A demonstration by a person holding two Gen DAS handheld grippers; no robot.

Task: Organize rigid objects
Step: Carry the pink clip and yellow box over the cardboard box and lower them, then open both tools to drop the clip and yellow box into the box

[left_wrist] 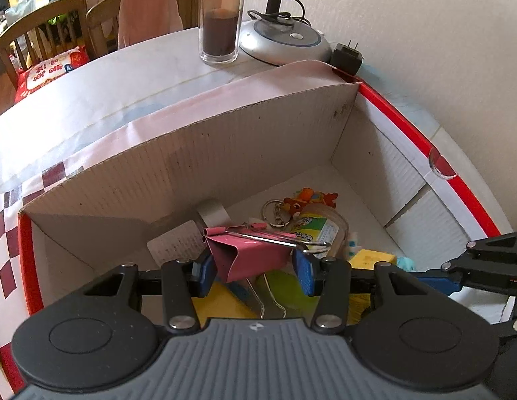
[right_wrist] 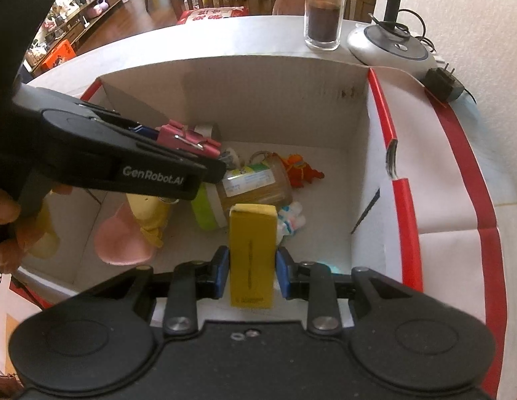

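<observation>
Both grippers hung over an open cardboard box (right_wrist: 275, 100) on a table, pointing steeply down into it. The left gripper (left_wrist: 253, 271) was clamped on a pink binder clip (left_wrist: 248, 253), its wire handles sticking out sideways, above the jumble inside the box. The right gripper (right_wrist: 252, 271) squeezed a small yellow carton (right_wrist: 252, 250) upright near the box's front wall.

Already lying in the box were a jar with a green lid (right_wrist: 245, 193), an orange toy figure (right_wrist: 302, 170), a roll of tape (left_wrist: 211, 213) and a key ring (left_wrist: 273, 213).

The two tools sat close together inside the box, so one might knock the other. The clip, if let go from this height, would likely land on the jar and bounce or slide. The carton, dropped upright, could topple against the jar.
</observation>
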